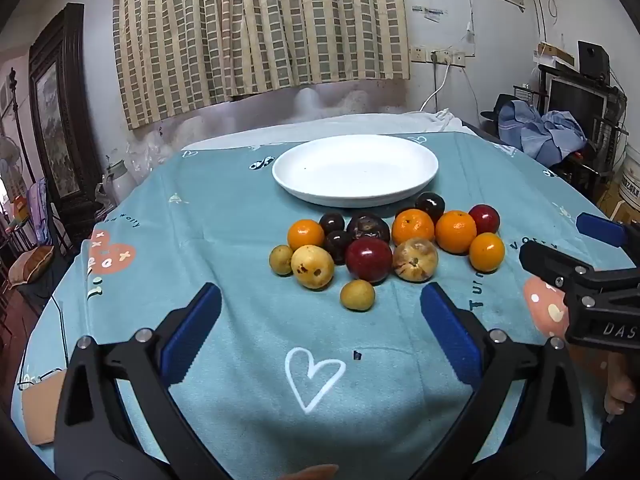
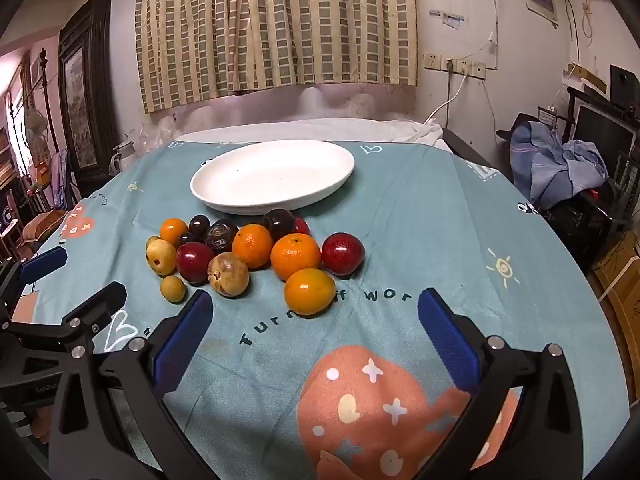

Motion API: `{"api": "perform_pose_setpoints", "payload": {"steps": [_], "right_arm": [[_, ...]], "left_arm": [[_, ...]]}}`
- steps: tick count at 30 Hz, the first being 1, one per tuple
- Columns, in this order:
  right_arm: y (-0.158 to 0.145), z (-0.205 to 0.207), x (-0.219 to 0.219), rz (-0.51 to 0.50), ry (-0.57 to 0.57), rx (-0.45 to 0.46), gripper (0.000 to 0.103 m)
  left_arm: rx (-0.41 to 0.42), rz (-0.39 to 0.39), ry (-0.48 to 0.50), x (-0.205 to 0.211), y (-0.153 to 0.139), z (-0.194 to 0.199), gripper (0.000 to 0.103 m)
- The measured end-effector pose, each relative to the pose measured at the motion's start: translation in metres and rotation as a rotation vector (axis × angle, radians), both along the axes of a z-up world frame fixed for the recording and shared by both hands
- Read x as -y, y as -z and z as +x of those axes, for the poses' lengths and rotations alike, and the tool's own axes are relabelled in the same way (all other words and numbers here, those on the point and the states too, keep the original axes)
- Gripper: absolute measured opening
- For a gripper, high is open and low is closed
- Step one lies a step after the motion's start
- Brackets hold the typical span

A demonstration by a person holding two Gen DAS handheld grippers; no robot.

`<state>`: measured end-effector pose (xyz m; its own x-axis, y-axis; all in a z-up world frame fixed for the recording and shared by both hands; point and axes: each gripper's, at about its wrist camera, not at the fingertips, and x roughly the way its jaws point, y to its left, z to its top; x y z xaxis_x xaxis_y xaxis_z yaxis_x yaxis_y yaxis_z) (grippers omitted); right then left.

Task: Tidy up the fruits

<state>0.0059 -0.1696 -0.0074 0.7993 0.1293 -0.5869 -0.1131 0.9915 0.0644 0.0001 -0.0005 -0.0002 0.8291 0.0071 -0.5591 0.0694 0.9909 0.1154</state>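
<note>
A pile of fruit lies on the blue tablecloth: several oranges (image 1: 455, 231) (image 2: 295, 255), red plums (image 1: 368, 259) (image 2: 343, 254), dark plums (image 1: 430, 206), yellow-brown fruits (image 1: 312, 267) (image 2: 228, 274) and a small green-yellow fruit (image 1: 357, 295) (image 2: 173, 288). An empty white plate (image 1: 355, 169) (image 2: 273, 176) sits just behind the pile. My left gripper (image 1: 320, 312) is open and empty, in front of the pile. My right gripper (image 2: 316, 316) is open and empty, just in front of the nearest orange (image 2: 309, 291); it also shows at the right of the left wrist view (image 1: 560, 248).
The round table (image 2: 460, 240) has a blue printed cloth and a white cloth at the back. A curtain and wall stand behind. A shelf with blue clothes (image 2: 556, 160) is at the right, a framed picture (image 1: 56, 120) and a kettle (image 1: 116, 176) at the left.
</note>
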Motion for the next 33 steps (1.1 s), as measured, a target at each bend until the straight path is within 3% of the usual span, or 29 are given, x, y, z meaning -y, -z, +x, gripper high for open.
{"api": "perform_pose_setpoints", "payload": {"steps": [33], "right_arm": [[-0.001,-0.002,-0.006,-0.013,-0.024,0.005,0.102]], "left_arm": [[-0.016,-0.016,-0.001,-0.003,0.003,0.005,0.101]]}}
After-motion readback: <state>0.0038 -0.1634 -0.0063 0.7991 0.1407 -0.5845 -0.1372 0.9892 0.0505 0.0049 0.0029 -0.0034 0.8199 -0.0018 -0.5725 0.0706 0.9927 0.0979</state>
